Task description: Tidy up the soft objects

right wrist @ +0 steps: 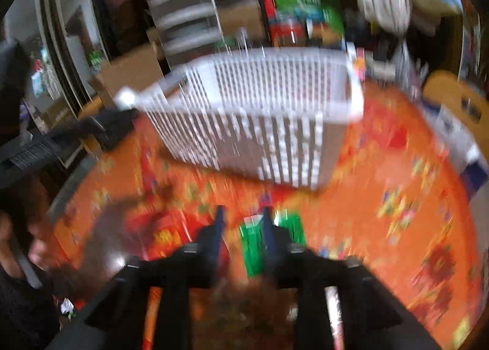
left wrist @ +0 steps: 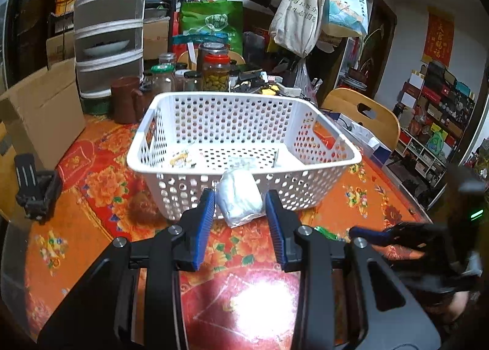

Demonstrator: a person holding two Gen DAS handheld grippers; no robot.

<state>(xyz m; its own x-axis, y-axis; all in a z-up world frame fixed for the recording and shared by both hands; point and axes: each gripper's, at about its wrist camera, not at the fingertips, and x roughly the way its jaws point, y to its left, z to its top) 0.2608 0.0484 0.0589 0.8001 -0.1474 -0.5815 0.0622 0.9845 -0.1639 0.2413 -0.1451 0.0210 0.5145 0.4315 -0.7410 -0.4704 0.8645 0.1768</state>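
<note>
Cluttered jars and hanging bags crowd behind an orange floral surface (left wrist: 101,185) carrying a white perforated basket (left wrist: 244,163). At left, the left gripper (left wrist: 240,203) stands spread around a white soft packet (left wrist: 240,198), which sits against the basket's near wall; neither pad visibly presses it. Closing gently, then lifting over the rim, seems wise. Further right, the right gripper (right wrist: 243,221) meets a green packet (right wrist: 253,246) lying just before the basket, but blur hides whether it pinches.
</note>
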